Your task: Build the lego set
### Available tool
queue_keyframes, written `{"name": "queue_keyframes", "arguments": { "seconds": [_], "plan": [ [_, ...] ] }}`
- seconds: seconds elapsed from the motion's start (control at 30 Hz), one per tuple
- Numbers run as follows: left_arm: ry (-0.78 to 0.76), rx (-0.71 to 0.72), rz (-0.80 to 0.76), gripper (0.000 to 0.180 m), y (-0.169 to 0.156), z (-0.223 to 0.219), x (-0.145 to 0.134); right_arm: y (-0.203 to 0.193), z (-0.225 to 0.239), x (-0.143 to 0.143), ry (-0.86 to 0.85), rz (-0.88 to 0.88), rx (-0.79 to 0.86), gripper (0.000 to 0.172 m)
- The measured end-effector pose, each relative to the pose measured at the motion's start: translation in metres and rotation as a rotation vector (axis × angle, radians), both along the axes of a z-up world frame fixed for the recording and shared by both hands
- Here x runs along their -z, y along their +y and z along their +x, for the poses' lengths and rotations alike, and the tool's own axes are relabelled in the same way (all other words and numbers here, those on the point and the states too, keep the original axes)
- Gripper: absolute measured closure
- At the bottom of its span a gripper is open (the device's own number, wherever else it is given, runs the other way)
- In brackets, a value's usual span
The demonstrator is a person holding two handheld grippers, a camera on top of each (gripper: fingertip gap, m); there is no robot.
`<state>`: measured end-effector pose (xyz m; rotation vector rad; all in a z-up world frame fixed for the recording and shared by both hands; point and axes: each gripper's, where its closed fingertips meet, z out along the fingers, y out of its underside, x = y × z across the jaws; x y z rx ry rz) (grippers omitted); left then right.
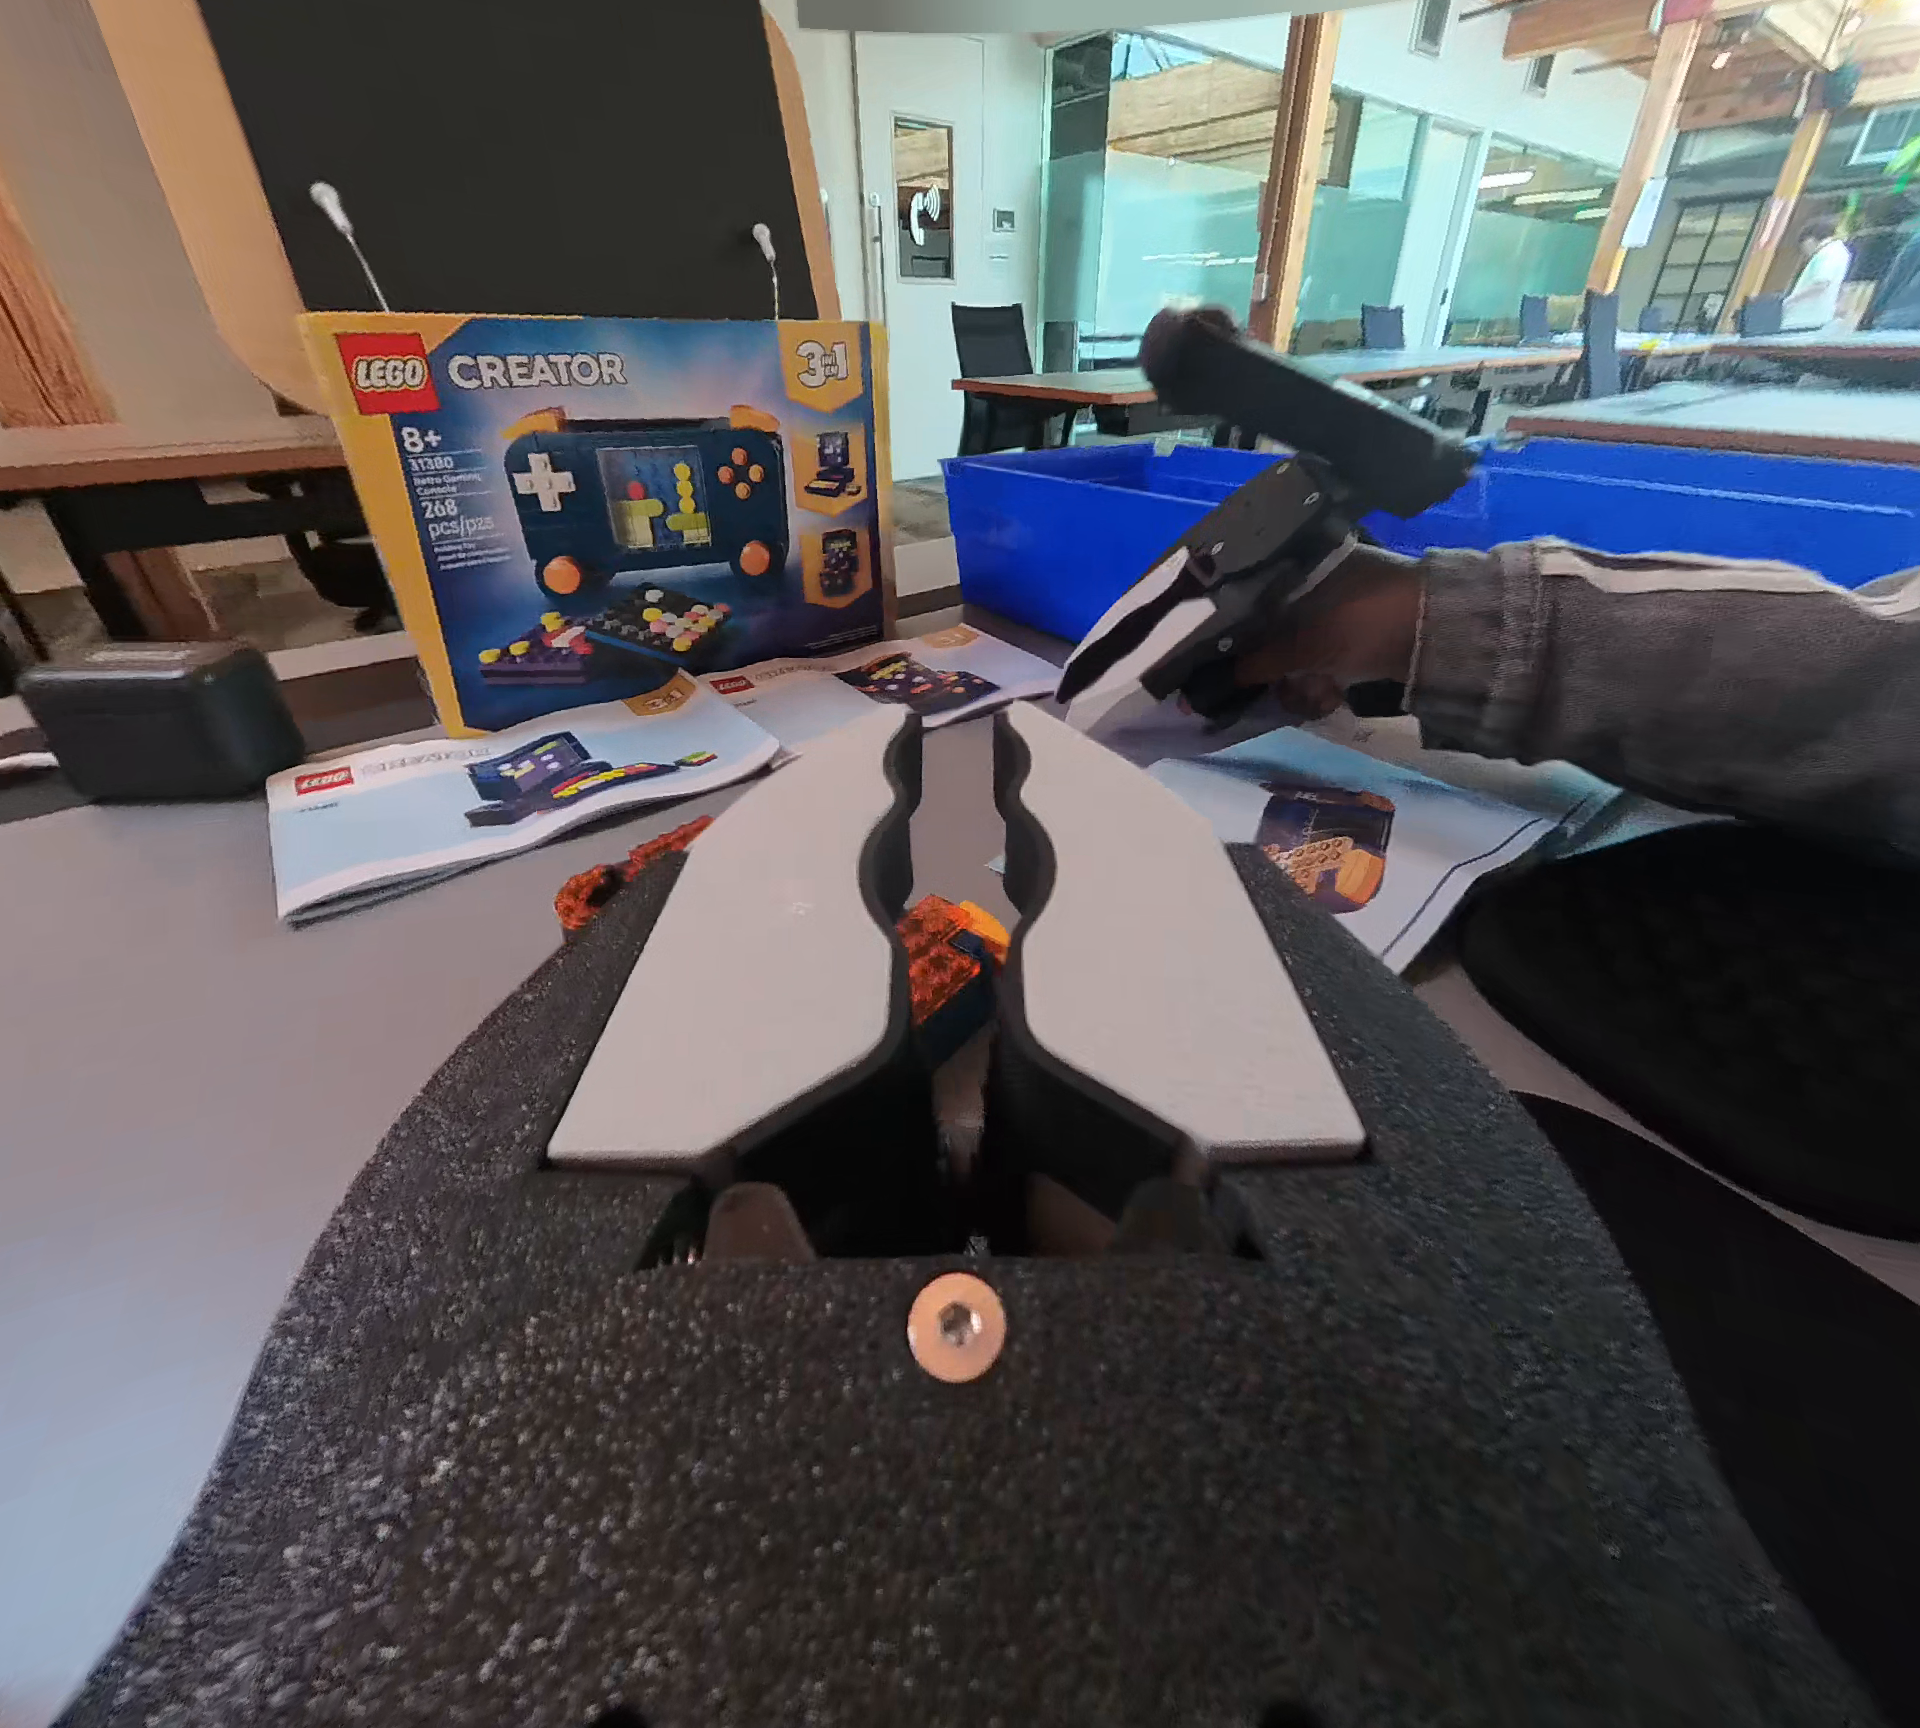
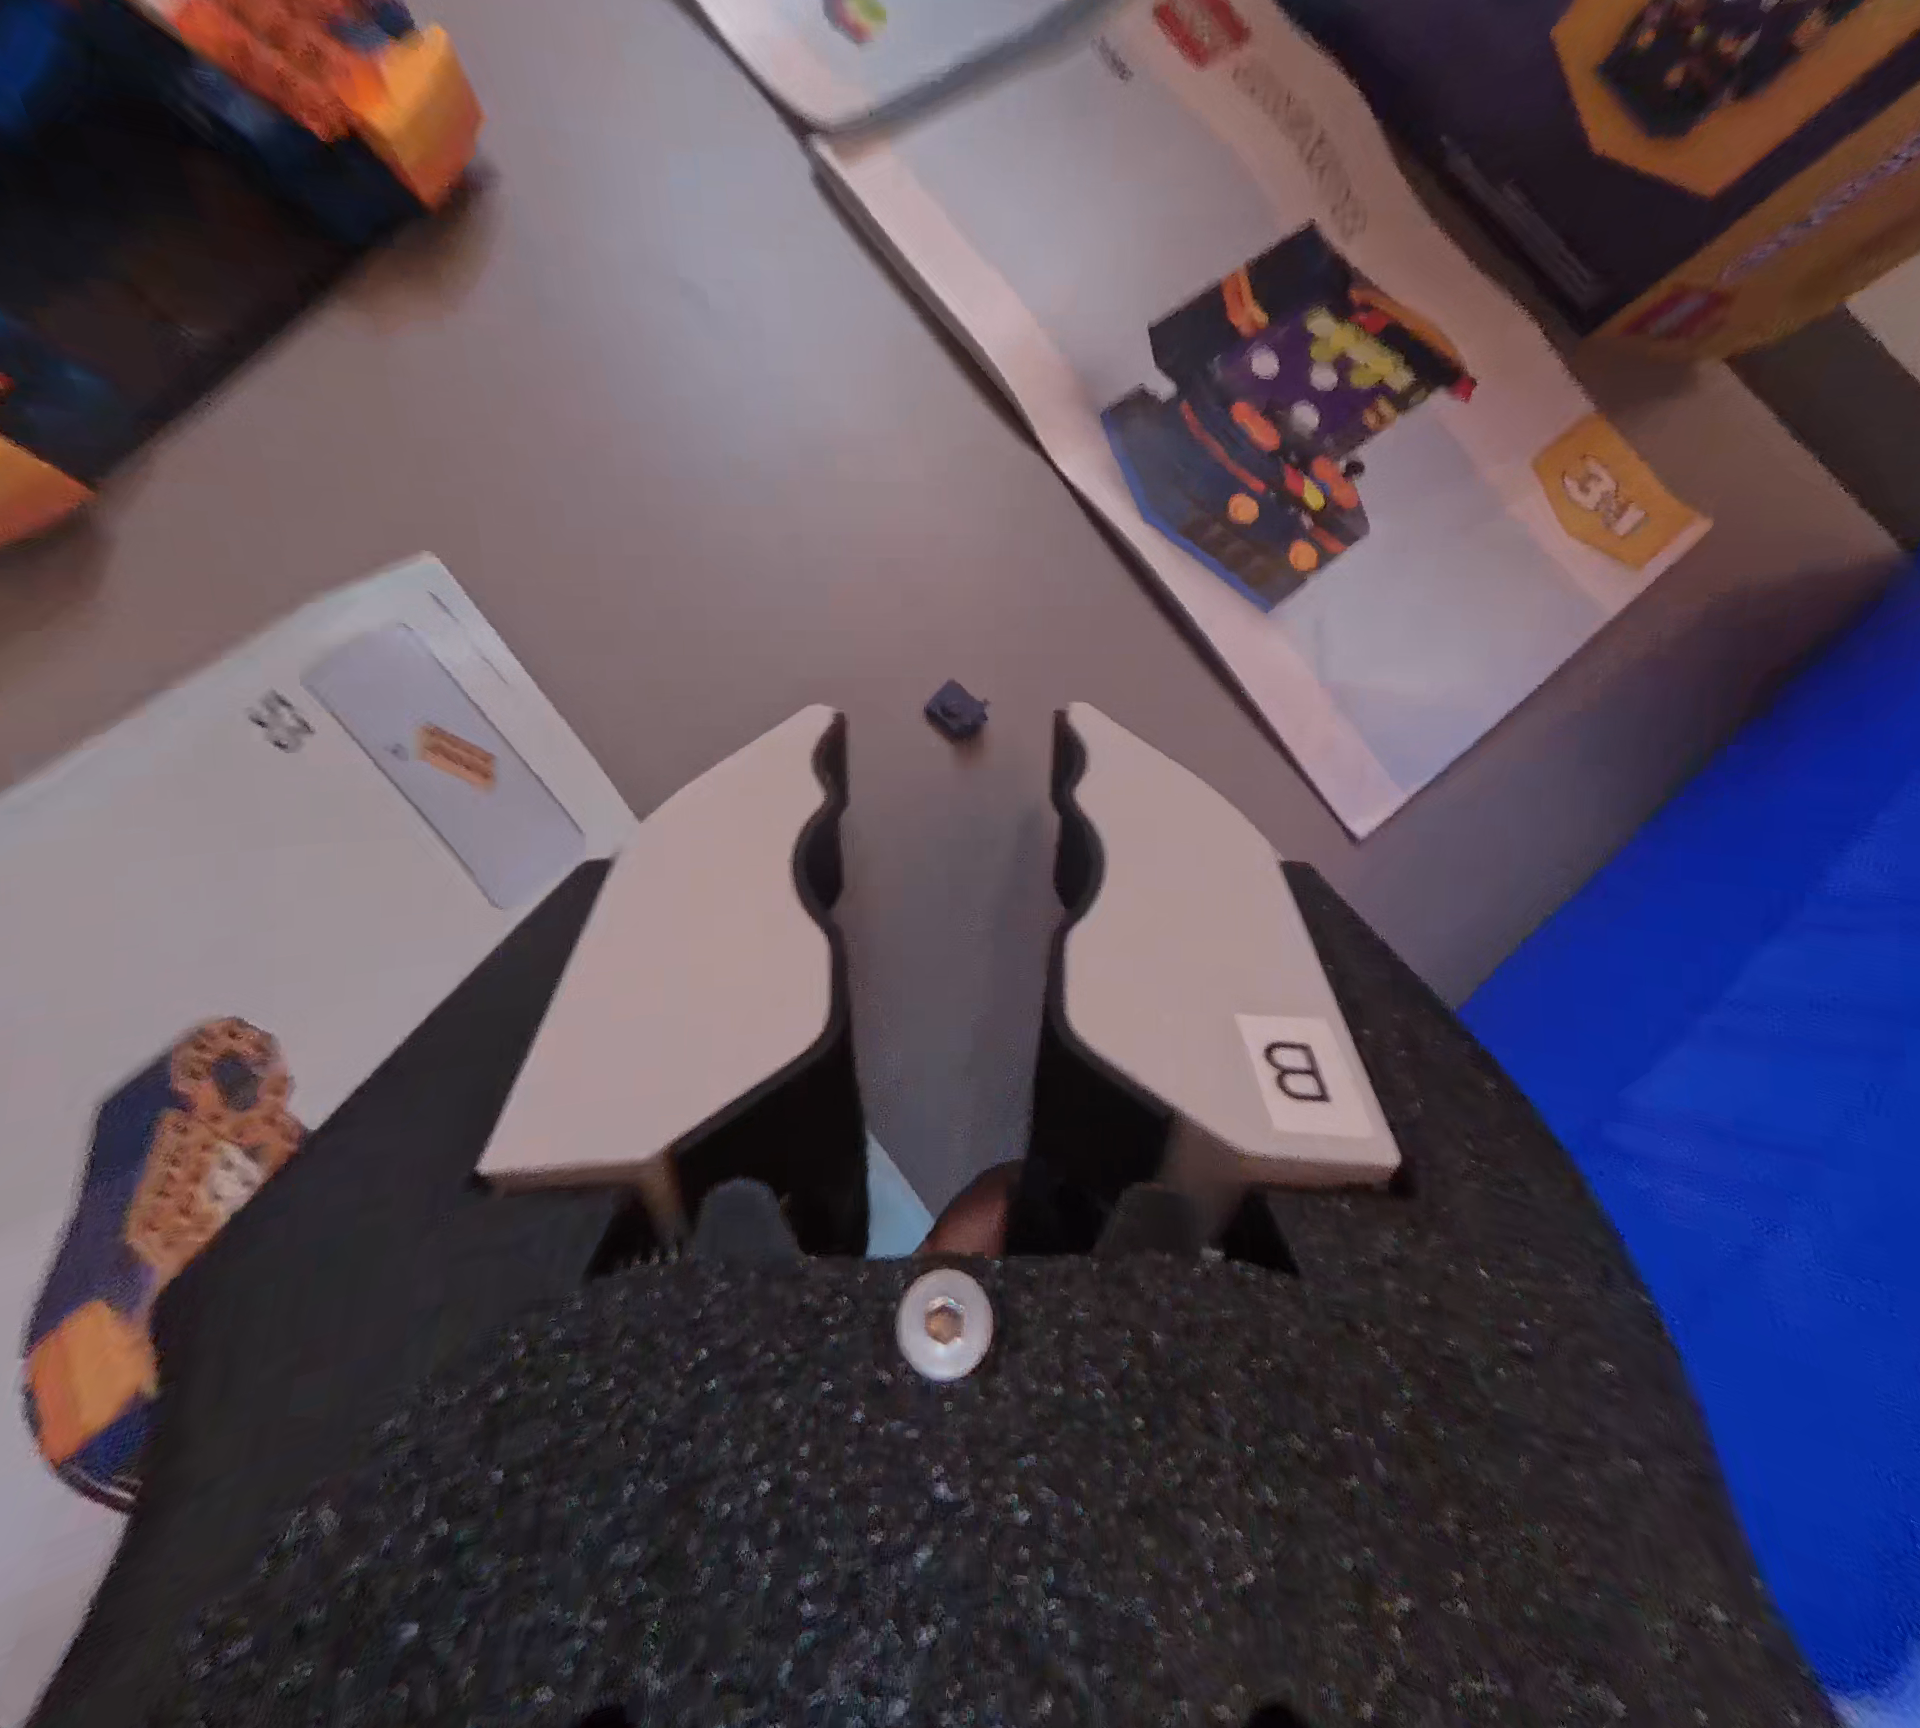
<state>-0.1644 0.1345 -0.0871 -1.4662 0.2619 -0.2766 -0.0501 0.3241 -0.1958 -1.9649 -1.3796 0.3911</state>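
Note:
My left gripper [image 1: 956, 722] hangs low over the grey table [image 1: 208, 1055]. Its fingers are close together, and bare table shows in the narrow gap at the tips. An orange and dark blue brick build [image 1: 940, 946] shows through the gap farther back and reaches out under the left finger. I cannot tell whether the pads press on it. The right wrist view shows the build [image 2: 312, 47] at top left. My right gripper [image 2: 948, 714] is open, tips down near the table. A tiny dark blue piece [image 2: 954, 710] lies loose on the table between its tips. The left wrist view shows the right gripper [image 1: 1081, 702] tilted downward.
A toy-brick box [image 1: 613, 515] stands at the back with closed booklets [image 1: 499, 795] before it. An open booklet [image 1: 1403, 837] lies at the right under a grey sleeve [image 1: 1662, 660]. A blue bin [image 1: 1091, 525] stands behind it. A dark case [image 1: 156, 717] sits at far left. Some 25 cm of space lies between my two pairs of fingers.

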Motion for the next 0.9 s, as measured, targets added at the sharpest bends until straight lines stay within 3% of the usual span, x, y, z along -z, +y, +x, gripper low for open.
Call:
{"name": "queue_keyframes", "arguments": {
  "seconds": [0.07, 0.13, 0.3, 0.63, 0.77, 0.9],
  "plan": [
    [-0.041, 0.017, 0.016, 0.168, -0.007, 0.000, -0.001, 0.011, 0.016, 0.012, -0.093, 0.001, 0.025, 0.119],
    [-0.036, 0.008, 0.020, 0.168, -0.011, -0.001, -0.001, 0.018, 0.020, 0.003, -0.039, 0.022, 0.018, 0.124],
    [0.053, -0.013, -0.039, 0.167, -0.009, -0.002, 0.007, -0.006, 0.003, -0.014, 0.074, -0.108, -0.238, 0.139],
    [0.219, 0.042, -0.092, 0.165, -0.007, 0.021, 0.013, 0.003, 0.006, 0.001, -0.250, -0.004, -0.319, 0.154],
    [0.273, 0.091, -0.104, 0.164, -0.010, 0.034, 0.017, 0.001, 0.010, 0.012, -0.423, -0.002, -0.397, 0.149],
    [0.283, 0.109, -0.107, 0.164, -0.013, 0.038, 0.018, 0.004, 0.006, 0.014, -0.487, 0.002, -0.431, 0.148]
  ]
}}
